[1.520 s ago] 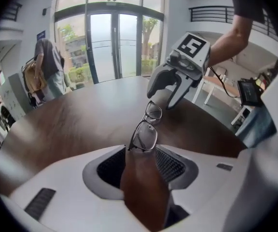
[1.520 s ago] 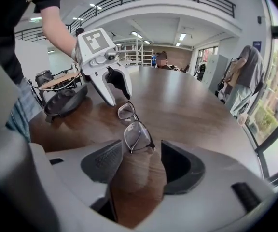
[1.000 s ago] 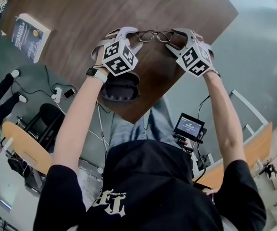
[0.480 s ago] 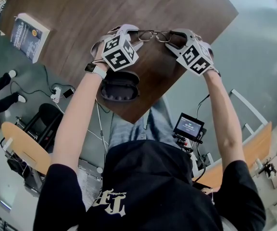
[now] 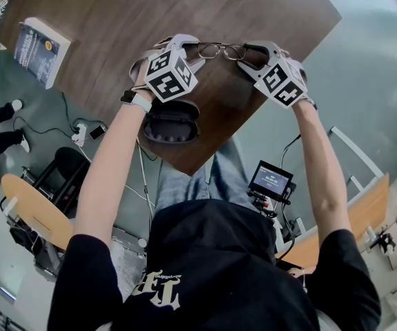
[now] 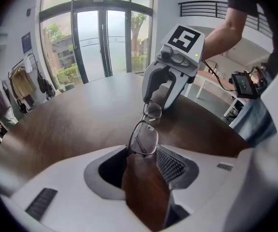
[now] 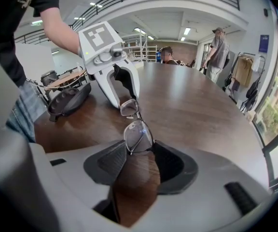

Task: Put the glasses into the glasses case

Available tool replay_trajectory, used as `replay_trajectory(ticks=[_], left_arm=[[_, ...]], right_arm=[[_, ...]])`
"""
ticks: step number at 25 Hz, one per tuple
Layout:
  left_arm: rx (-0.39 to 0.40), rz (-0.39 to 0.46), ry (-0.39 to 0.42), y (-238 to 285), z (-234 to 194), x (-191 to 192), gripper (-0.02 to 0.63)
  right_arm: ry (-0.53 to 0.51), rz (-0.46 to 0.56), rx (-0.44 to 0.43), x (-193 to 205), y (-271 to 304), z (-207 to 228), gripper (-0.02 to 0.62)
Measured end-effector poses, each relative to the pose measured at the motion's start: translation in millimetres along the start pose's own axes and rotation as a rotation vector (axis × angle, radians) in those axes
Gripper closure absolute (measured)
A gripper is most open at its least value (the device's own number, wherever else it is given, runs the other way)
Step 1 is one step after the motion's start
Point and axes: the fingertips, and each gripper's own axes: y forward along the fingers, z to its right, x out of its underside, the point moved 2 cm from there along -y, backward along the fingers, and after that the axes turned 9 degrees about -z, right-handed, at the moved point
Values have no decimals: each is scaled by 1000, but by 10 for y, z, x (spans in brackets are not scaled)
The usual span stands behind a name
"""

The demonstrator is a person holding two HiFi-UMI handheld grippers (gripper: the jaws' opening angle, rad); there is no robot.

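Observation:
Thin metal-framed glasses [image 5: 221,49] hang lengthwise between my two grippers, just over the dark wooden table [image 5: 116,12]. My left gripper [image 5: 195,47] grips one lens [image 6: 144,138], whose rim touches both pads. From the opposite side, my right gripper [image 5: 247,50] has its jaws closing on the other lens [image 7: 138,137], and its pads meet the rim. The open dark glasses case [image 5: 172,123] lies near the table's front edge, below my left gripper. In the right gripper view the case [image 7: 69,100] sits behind and left of the left gripper [image 7: 122,88].
A book [image 5: 43,52] lies at the table's left edge. A small monitor [image 5: 271,181] and cables stand on the floor beyond the front edge. Two people [image 7: 218,52] are at the room's far end.
Both grippers stay at the ends of the glasses, the left one shifted only slightly. A dark sleeve at the picture's left edge has drawn back.

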Motion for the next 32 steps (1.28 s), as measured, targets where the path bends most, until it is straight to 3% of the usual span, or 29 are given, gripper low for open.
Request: replay_trajectory(ticks=[14, 21, 32], left_arm=[[14, 24, -51, -130, 218, 127, 411], [70, -3, -92, -16, 331, 228, 411], [66, -3, -112, -77, 375, 229, 411]], right_arm=[[23, 23, -41, -39, -40, -251, 417], [70, 6, -94, 42, 53, -369, 417], [94, 17, -95, 27, 19, -415, 417]])
